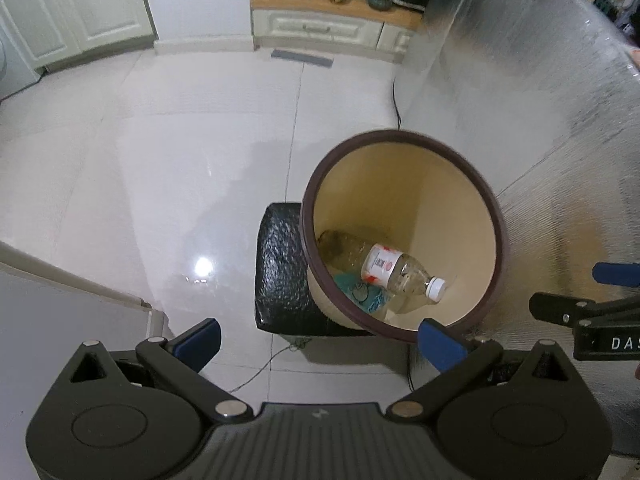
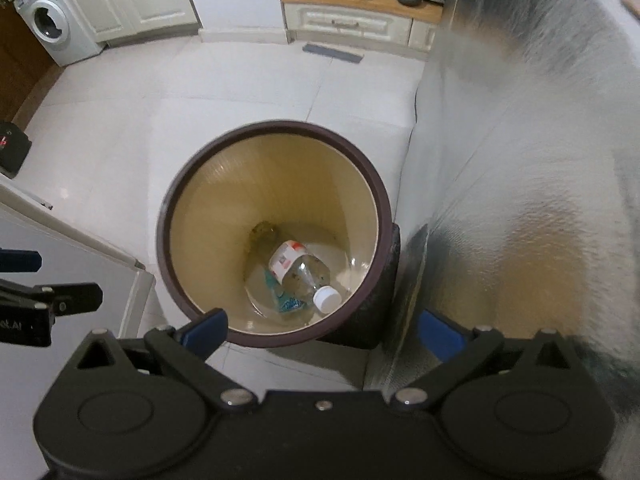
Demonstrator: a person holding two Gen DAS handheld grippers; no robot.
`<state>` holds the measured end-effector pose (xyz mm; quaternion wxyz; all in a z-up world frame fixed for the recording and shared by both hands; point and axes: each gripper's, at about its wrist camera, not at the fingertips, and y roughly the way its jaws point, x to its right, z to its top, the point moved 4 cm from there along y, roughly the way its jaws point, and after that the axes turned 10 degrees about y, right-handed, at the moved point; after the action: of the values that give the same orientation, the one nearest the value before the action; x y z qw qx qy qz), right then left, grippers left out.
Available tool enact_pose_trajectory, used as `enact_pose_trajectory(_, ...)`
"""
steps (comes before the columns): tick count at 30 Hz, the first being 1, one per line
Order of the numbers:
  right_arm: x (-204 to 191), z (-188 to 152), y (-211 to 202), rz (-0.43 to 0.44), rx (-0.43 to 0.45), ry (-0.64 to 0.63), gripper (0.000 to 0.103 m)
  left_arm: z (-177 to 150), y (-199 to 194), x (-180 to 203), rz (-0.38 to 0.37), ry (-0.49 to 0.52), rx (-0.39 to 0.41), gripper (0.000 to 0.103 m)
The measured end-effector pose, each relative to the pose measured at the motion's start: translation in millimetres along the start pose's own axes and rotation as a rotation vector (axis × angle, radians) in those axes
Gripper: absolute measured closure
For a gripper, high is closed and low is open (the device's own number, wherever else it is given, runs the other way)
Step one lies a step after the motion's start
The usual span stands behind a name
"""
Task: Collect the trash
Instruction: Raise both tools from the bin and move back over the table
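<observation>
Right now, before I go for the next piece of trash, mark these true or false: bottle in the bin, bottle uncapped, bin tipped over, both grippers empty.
1. A plastic bottle lies inside the bin. True.
2. The bottle has no cap. False: a white cap is on it.
3. The bin is tipped over. False: it stands upright on the floor.
4. The left gripper and the right gripper are open and empty. True.

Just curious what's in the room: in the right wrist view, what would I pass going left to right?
Washing machine → trash bin with the plastic bottle inside → shiny silver panel.
</observation>
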<state>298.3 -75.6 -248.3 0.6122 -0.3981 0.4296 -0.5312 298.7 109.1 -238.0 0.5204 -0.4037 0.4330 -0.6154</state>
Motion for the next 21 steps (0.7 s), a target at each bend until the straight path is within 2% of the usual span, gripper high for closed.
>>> enact_pose_trajectory(14,-1.2,-11.4,-98.2,0.057,0.186,-0.016,0.000,-16.4,-76.9,12.2,0.032,0.009,0.153,0.000)
enact_pose_trajectory(21,10.6,-15.9,-153.8,0.095,0.298,-0.007,0.000,-14.6,-127.4,28.6,0.053,0.037,0.262,0.000)
